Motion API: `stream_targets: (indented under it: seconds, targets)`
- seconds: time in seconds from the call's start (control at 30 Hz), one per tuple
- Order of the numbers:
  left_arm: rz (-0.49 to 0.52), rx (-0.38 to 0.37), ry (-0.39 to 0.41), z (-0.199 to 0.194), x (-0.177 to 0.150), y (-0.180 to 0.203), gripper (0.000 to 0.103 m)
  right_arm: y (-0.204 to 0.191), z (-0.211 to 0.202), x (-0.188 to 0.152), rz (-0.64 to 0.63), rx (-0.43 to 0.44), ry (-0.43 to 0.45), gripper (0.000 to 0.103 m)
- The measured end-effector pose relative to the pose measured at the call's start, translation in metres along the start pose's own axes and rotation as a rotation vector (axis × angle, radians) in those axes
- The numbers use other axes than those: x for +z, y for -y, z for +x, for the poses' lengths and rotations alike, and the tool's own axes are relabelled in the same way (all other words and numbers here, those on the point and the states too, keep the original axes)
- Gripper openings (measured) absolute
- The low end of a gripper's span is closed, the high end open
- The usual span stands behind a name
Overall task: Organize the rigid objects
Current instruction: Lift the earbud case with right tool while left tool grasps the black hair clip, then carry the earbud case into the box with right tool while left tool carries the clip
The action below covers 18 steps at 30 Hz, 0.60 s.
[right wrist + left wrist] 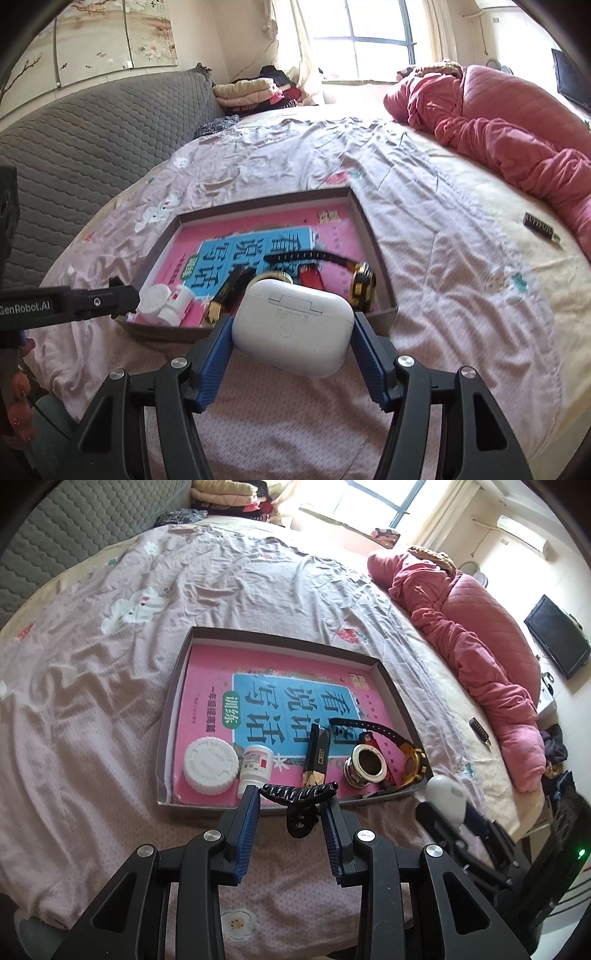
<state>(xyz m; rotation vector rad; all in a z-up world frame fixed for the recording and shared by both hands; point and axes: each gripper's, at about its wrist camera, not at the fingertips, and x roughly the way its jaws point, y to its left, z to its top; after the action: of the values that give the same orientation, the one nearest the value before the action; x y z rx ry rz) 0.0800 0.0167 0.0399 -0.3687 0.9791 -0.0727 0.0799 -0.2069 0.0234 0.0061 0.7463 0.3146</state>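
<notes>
The left gripper (290, 797) holds a black hair clip (300, 794) between its blue pads, jaws narrow, above the near wall of a shallow tray (284, 637) that lies on the bed (92, 701). The right gripper (291, 325) is clamped wide on a white earbud case (291, 325), hinge side up, also just short of the tray's near wall; in the left view the case (445, 797) shows to the right of the tray's near corner.

The tray is floored by a pink book (221, 672) with a blue panel. Its near end is crowded: a white cap (210, 766) at the left, a small white bottle (255, 766) lying touching it, then a black and gold bar (316, 755), a metal ring (367, 766), a red lighter (310, 278) and a gold watch (410, 764) whose black strap runs back across the book. The far half of the book is bare.

Outside the tray, a small dark comb-like thing (541, 225) lies on the sheet well to the right, near a heaped red quilt (509, 122) along the bed's right side. A grey padded headboard (110, 125) bounds the left, with folded clothes (251, 92) beyond it under the window (369, 40).
</notes>
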Motion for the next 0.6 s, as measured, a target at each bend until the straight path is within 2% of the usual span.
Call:
stream_targets:
  seconds: [0.33, 0.6]
  targets:
    - [-0.004, 0.026, 0.003, 0.004, 0.006, -0.008, 0.034, 0.007, 0.002, 0.022, -0.010, -0.003, 0.020, 0.063]
    - [-0.023, 0.063, -0.014, 0.017, 0.009, -0.026, 0.034, -0.003, 0.015, 0.028, -0.035, 0.019, 0.010, 0.063]
